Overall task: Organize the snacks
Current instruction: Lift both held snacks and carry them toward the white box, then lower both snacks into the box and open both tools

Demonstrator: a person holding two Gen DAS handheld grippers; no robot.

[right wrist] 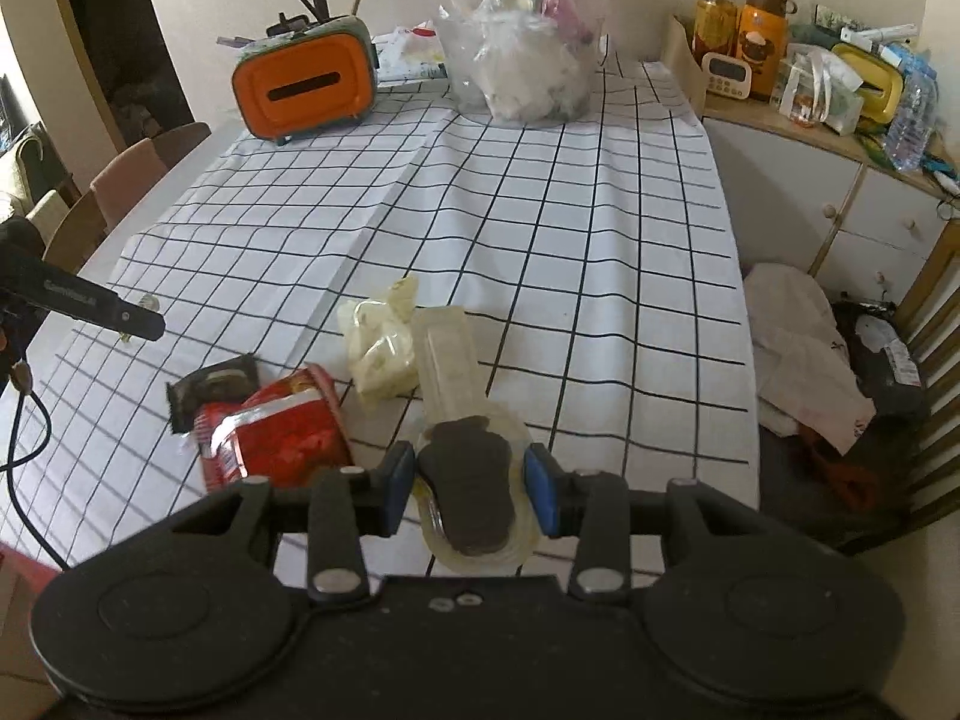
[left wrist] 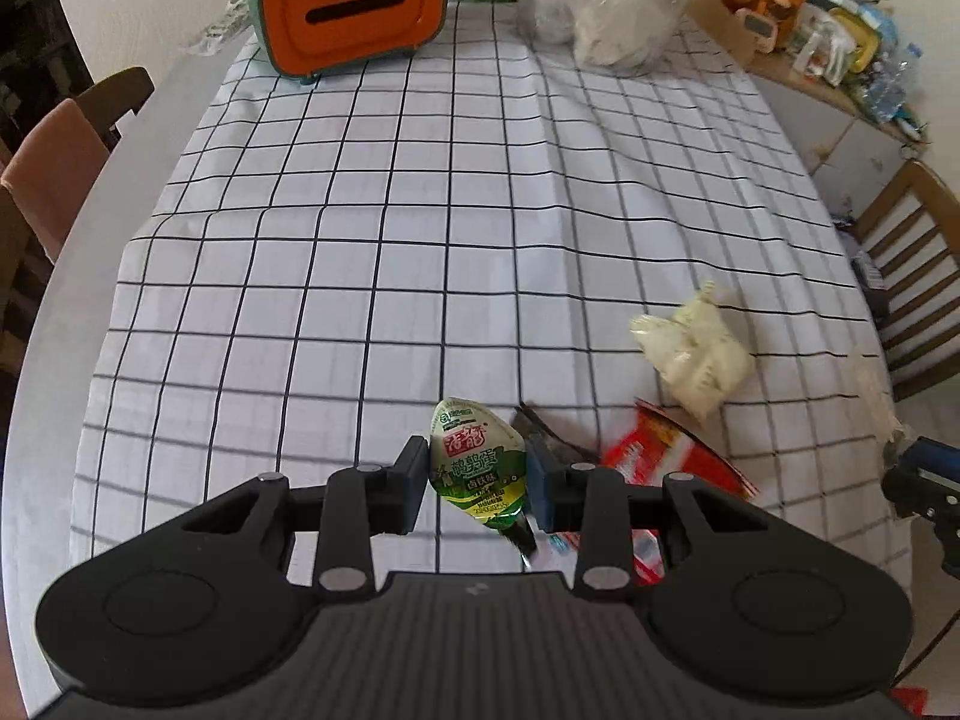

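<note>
My left gripper (left wrist: 478, 483) is shut on a green and white egg snack packet (left wrist: 480, 468) and holds it just above the checked tablecloth (left wrist: 420, 228). My right gripper (right wrist: 469, 483) is shut on a clear packet with a dark snack inside (right wrist: 474, 480), near the table's front edge. A red snack bag (right wrist: 276, 432) lies left of it, also in the left wrist view (left wrist: 672, 456). A pale yellow packet (right wrist: 378, 342) lies beyond, also in the left wrist view (left wrist: 696, 348). A small dark packet (right wrist: 210, 390) lies beside the red bag.
An orange tissue box (left wrist: 354, 6) and a clear plastic bag of items (right wrist: 522, 54) stand at the table's far end. A cluttered cabinet (right wrist: 810, 96) is at the right. Chairs stand left (left wrist: 66, 150) and right (left wrist: 912, 264). The left gripper shows in the right wrist view (right wrist: 90, 300).
</note>
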